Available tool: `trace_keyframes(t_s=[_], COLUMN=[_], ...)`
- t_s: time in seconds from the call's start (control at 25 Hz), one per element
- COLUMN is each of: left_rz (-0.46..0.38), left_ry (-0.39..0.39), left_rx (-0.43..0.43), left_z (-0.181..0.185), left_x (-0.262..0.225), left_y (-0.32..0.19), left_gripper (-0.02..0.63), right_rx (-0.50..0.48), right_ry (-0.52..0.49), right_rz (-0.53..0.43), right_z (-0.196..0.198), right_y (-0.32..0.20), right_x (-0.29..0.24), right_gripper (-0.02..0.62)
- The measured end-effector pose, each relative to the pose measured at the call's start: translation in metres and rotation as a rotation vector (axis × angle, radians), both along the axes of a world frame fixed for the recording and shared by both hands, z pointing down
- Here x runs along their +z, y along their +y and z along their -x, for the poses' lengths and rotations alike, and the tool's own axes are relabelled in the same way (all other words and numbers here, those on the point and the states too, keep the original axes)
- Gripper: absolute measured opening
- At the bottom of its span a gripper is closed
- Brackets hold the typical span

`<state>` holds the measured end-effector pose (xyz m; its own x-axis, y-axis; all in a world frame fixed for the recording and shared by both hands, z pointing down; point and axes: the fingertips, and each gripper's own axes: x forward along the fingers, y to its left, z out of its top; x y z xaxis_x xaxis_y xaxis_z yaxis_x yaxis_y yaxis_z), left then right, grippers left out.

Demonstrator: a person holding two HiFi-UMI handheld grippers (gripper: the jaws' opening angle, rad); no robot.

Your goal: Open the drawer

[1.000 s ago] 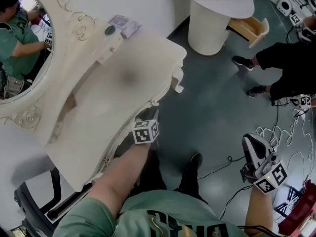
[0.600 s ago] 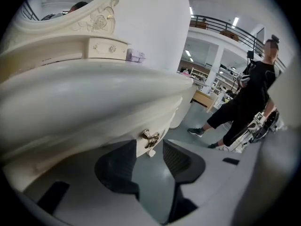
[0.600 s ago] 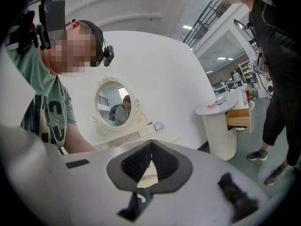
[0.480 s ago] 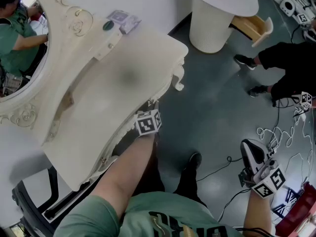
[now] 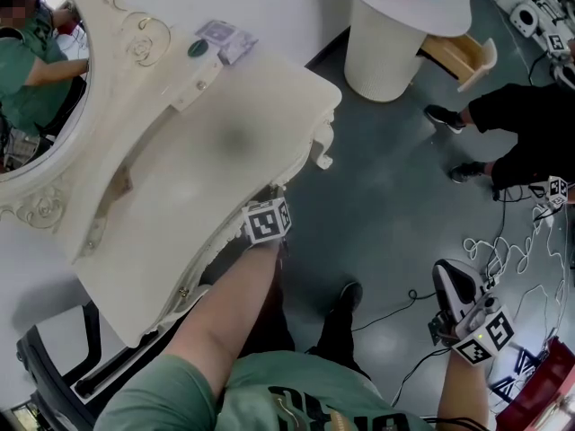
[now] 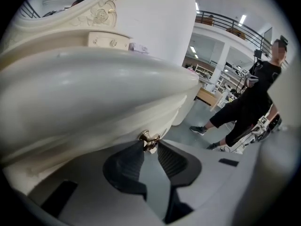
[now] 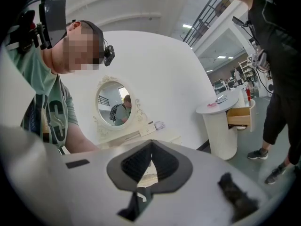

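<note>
A cream dressing table (image 5: 225,142) with an oval mirror (image 5: 36,70) stands against the wall. Its drawer front (image 6: 94,135) lies under the curved top and carries a small brass knob (image 6: 149,139). My left gripper (image 6: 151,143) reaches in under the table's front edge. Its jaws have just been closing and now pinch the knob from both sides. In the head view only its marker cube (image 5: 268,221) shows at the table's edge. My right gripper (image 7: 151,143) is shut and empty, held low at the right (image 5: 454,285), away from the table.
A round white pedestal table (image 5: 395,34) with an open wooden drawer (image 5: 463,57) stands beyond. A person in black (image 5: 521,124) stands at the right, with cables (image 5: 512,250) on the floor. A black chair (image 5: 63,357) sits at my left.
The left gripper's marker cube has edged in toward the table's front edge. The right gripper has barely shifted.
</note>
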<state>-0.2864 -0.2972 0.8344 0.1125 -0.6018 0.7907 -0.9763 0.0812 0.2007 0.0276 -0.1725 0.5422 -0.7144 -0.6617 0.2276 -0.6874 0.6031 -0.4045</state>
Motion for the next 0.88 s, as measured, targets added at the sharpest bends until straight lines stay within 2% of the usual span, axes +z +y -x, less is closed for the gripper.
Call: trace_keyframes(t_s=[0.2, 0.88], left_rz=[0.002, 0.016], left_ry=[-0.003, 0.017], left_rx=[0.048, 0.056], left_z=[-0.009, -0.028], left_x=[-0.001, 0.001], left_y=[0.006, 0.023], left_gripper=[0.087, 0.083], right_rx=[0.007, 0.02], right_ry=[0.0, -0.007], right_rz=[0.001, -0.014], right_z=[-0.004, -0.012], right_y=[0.001, 0.002], right_x=[0.001, -0.003], right_gripper=[0.012, 0.011])
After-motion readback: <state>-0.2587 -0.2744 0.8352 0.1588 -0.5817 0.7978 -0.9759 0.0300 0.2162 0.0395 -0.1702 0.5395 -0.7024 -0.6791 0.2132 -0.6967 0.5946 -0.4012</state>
